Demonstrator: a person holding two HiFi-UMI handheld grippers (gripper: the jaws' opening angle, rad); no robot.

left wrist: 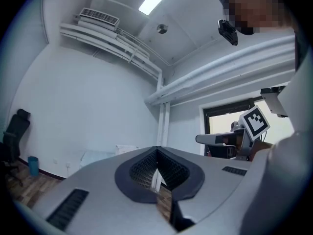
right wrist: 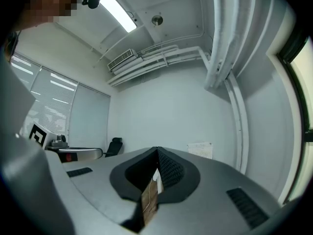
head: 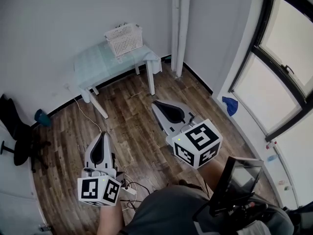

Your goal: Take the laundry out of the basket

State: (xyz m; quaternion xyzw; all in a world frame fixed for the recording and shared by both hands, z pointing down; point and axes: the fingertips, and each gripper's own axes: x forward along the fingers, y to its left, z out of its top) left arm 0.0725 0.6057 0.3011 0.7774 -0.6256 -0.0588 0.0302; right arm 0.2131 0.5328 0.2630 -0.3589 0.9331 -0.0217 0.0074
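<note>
A white slatted laundry basket (head: pixel 124 39) stands on a small pale green table (head: pixel 95 65) against the far wall. From here I cannot see any laundry inside it. My left gripper (head: pixel 102 134) hovers over the wood floor well short of the table, jaws shut and empty. Further forward, my right gripper (head: pixel 156 103) points toward the table's right legs, also shut on nothing. In the left gripper view the closed jaws (left wrist: pixel 156 152) face the basket (left wrist: pixel 126 149). In the right gripper view the basket (right wrist: pixel 200 150) shows beyond the shut jaws (right wrist: pixel 157 153).
A black office chair (head: pixel 17 136) and a blue bin (head: pixel 41 117) stand at the left wall. White pipes (head: pixel 179 28) run down the corner. A blue cloth (head: pixel 230 105) lies on the sill under the window (head: pixel 283 58). Cables and a power strip (head: pixel 129 190) lie on the floor.
</note>
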